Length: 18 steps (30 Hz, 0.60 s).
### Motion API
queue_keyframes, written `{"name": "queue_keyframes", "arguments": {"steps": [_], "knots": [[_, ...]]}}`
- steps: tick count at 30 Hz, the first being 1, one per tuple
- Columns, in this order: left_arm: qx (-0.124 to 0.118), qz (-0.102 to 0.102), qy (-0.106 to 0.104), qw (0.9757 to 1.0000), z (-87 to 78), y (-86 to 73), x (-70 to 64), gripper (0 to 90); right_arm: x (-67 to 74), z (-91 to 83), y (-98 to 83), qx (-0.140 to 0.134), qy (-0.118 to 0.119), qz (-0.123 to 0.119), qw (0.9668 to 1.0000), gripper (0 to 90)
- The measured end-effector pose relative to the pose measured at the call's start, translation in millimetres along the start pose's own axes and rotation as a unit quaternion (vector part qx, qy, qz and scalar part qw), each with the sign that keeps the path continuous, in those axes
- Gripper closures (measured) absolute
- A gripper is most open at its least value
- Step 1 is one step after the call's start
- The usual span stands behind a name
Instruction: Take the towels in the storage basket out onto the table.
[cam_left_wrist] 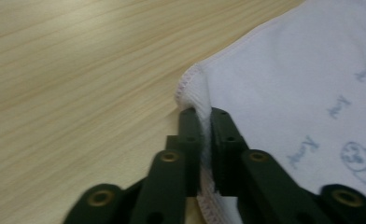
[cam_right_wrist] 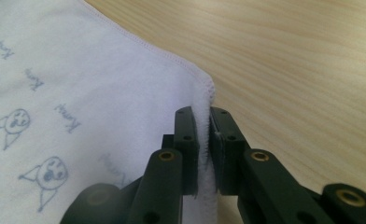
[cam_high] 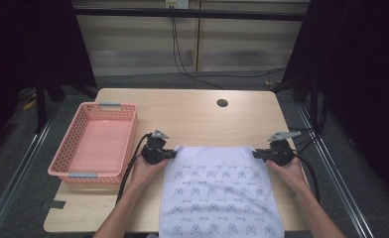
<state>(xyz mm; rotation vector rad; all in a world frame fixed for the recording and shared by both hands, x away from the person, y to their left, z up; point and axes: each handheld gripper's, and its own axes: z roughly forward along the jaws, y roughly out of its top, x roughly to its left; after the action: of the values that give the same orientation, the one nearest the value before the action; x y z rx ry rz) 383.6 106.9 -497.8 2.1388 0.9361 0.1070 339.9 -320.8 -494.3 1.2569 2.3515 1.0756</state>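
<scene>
Two claws grip one white cloth (cam_high: 222, 191), and we take the scene from the left. At the left edge of the wooden surface (cam_high: 192, 116) stands a pink basket (cam_high: 78, 148) of open mesh, its long side running away from us. Just to its right we hold the left claw (cam_high: 171, 154), which points toward the cloth's far left corner. In the left gripper view the left claw (cam_left_wrist: 205, 140) has its two black jaws pressed together on the stitched hem at that corner, with only the fabric between them.

The cloth, printed with small grey figures, lies flat across the middle of the surface, and its near edge reaches the surface's near edge. Its far edge runs straight between our two hands.

At the far right corner we hold the right claw (cam_high: 257, 154), pointing inward. In the right gripper view the right claw (cam_right_wrist: 204, 140) is clamped on the hem there, a fold of white fabric standing up between the jaws.
</scene>
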Motion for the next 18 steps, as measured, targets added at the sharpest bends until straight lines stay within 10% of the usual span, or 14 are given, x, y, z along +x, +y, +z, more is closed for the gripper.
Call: {"name": "queue_keyframes", "arguments": {"steps": [18], "knots": [[-0.106, 0.008, -0.011, 0.9942, -68.0, 46.8, 4.2, 86.8, -10.0, -47.3, 39.9, -0.112, 0.016, 0.034, 0.9930, 83.0]]}}
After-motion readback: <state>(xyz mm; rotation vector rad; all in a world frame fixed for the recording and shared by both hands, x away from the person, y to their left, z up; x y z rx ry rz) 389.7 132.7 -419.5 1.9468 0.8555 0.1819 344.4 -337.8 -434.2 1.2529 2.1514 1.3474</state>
